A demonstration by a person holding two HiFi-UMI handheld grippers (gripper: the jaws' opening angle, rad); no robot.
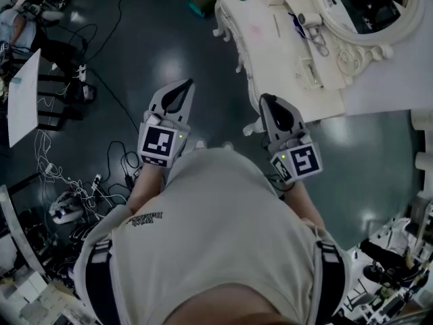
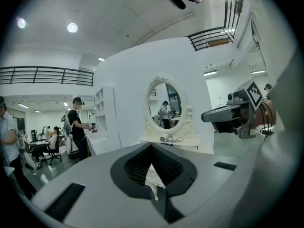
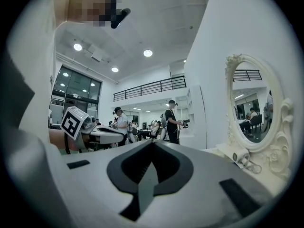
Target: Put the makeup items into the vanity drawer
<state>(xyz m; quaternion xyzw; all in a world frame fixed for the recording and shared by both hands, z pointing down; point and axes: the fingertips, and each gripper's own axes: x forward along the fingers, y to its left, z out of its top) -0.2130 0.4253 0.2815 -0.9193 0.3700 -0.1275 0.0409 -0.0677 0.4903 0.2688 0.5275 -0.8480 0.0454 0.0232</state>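
The white vanity [image 1: 284,73] stands ahead at the upper right, with its oval mirror [image 1: 369,5] at the back. On its top lie small makeup items: a pale tube [image 1: 308,19] and a thin metal tool [image 1: 319,44]. Both grippers are held close to my chest, short of the vanity's front edge. My left gripper [image 1: 178,92] is shut and empty, out over the dark floor. My right gripper [image 1: 269,104] is shut and empty, just below the vanity's front edge. In the left gripper view the mirror [image 2: 165,109] and tube [image 2: 166,138] lie straight ahead.
Cables and power strips [image 1: 101,175] litter the dark floor at the left, beside a white board [image 1: 24,97]. Equipment [image 1: 392,269] crowds the lower right. Several people [image 2: 76,127] stand at desks in the background.
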